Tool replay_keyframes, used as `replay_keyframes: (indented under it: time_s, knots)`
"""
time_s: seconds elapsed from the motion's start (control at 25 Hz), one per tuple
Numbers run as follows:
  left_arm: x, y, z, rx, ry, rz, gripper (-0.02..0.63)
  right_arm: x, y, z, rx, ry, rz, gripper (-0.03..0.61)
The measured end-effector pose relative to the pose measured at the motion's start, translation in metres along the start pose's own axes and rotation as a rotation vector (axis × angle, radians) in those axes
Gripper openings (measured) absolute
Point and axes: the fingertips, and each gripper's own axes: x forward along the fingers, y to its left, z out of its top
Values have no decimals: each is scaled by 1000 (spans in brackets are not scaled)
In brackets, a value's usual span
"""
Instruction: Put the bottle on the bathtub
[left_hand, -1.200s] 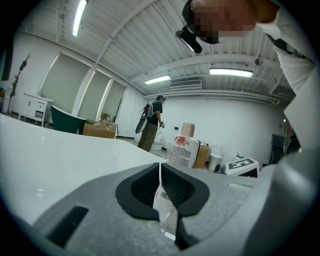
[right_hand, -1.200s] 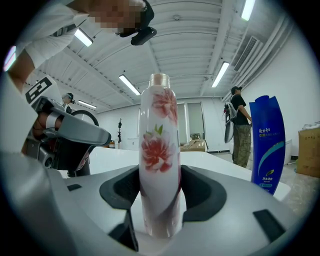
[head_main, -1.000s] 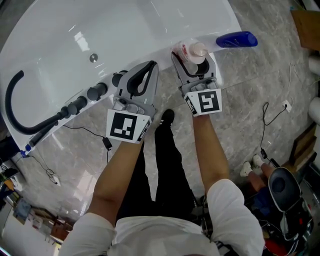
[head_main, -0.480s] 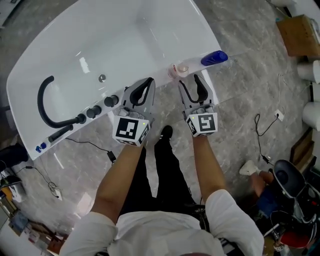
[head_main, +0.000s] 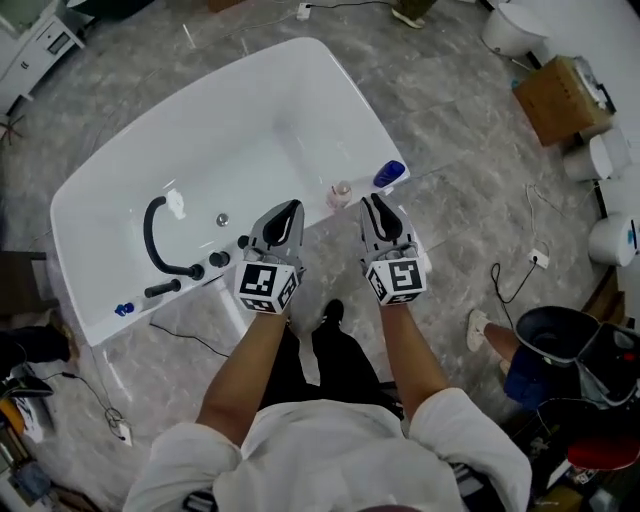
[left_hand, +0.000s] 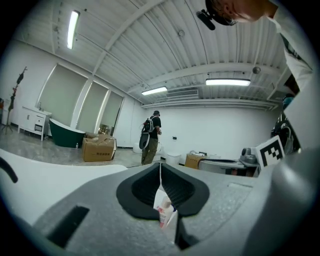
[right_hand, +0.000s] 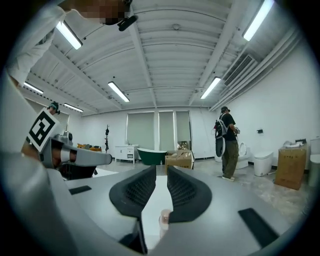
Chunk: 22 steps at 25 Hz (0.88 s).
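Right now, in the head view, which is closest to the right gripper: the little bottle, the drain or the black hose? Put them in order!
1. The little bottle, on the bathtub rim just left of the right gripper.
2. The drain, in the tub floor, farther left.
3. The black hose, at the tub's far left end.

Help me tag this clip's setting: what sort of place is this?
Probably a bathroom-fixture showroom or workshop, not a home bathroom: a white bathtub stands free on an open stone-look floor, a green tub and a toilet stand farther off, and a cardboard box sits nearby.
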Motion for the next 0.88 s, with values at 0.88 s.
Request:
replay_keyframes:
  time_s: [0.88]
  knots:
    - [-129,-41,146,101,-61,-56,21,-148,19,169,-7,-107,-81,15]
